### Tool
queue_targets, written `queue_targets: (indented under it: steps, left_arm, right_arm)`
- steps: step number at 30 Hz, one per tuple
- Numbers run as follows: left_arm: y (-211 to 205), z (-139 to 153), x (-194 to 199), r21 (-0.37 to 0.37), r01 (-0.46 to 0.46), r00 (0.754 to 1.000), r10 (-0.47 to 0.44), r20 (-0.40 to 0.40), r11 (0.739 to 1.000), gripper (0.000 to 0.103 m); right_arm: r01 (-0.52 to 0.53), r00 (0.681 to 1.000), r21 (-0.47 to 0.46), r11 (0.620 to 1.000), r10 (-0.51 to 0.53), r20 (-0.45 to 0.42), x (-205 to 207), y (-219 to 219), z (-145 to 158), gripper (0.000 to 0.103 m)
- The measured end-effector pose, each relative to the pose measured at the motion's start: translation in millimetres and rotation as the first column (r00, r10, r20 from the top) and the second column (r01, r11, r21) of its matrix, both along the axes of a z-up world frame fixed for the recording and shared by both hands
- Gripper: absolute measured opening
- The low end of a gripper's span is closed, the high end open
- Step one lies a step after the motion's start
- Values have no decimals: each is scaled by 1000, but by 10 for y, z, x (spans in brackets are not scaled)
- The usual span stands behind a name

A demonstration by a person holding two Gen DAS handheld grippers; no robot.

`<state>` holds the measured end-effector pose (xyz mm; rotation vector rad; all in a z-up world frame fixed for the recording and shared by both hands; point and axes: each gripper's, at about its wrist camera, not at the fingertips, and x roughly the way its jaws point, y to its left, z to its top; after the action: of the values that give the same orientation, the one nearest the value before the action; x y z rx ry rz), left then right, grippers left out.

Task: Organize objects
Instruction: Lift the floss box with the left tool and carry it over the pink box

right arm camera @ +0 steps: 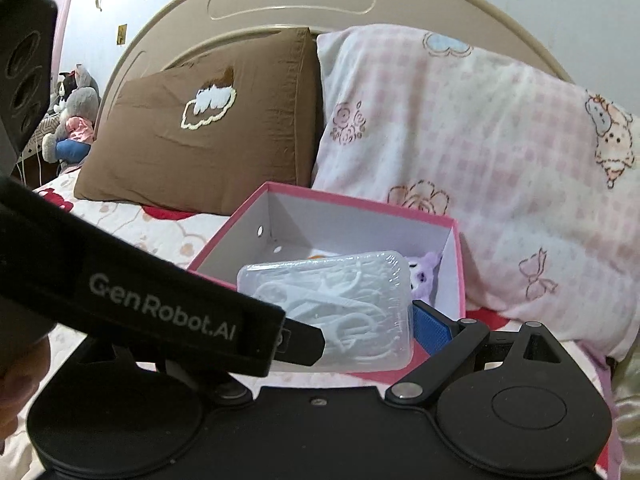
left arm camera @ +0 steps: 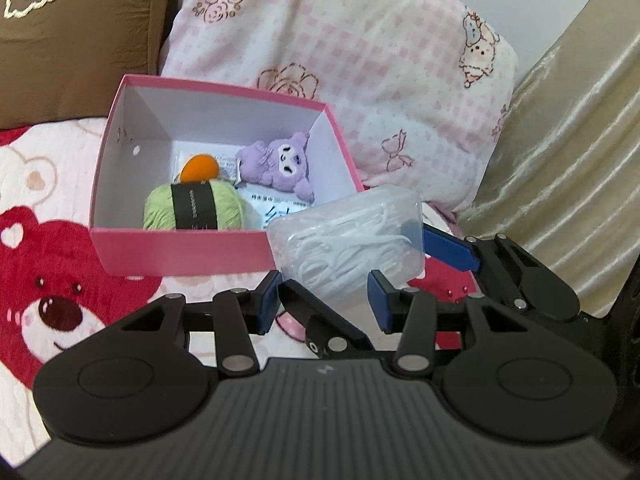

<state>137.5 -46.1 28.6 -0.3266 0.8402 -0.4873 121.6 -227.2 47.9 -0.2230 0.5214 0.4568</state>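
Clear plastic case [left arm camera: 347,245] of white floss-type picks is off the bed [left arm camera: 48,216], carried between both tools; right gripper [left arm camera: 362,269] clamps it, blue pad of one of its fingers [left arm camera: 450,249] on the case's right end, the other black finger [left arm camera: 320,304] on the near-left end; so it's closed on the case. Left gripper [left arm camera: 320,300]: blue pads sit part-open either side of the case's near edge; can't tell if they actually press it, the case looks to sit just past and between them. Case's long axis runs left-right, roughly parallel to the near wall of the pink box [left arm camera: 180,252]; box lies just far-left of the case, the case's far-left corner overlapping the box's near-right corner in the left wrist view. Inside: green yarn ball [left arm camera: 192,210], orange ball [left arm camera: 200,168], purple plush [left arm camera: 280,164], some paper cards. My read: next move is far and slightly left, over the near wall, then lower; free floor looks to be the near-right area over the cards; right hand owns the carry; risk is the case clipping the near wall or landing on the plush.
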Motion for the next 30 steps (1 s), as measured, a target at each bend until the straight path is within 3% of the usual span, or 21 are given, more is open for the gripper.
queue_targets:
  steps: [10,14,22,30]
  left_arm:
    - [64,163,472,-6,-14,1000,14,26,1000,45]
    - [55,166,790,-9,-6,1000,6,-5,1000,46]
    - [-45,-46,1437,8,0,996,0,-92,1000,46]
    - [-79,-455,1834,0,-16,979,16,-202,1000,50]
  right_arm:
    - [-15,999,-7,1000,15,38,358,63,98,91]
    - [-13,999,-28,1000,14,34,613,120,114,91]
    - [19,994,16,1000,-17,-105,1264,80,-28,87]
    - [16,975,-19,1000,-20,-220,1709,116,-353,83]
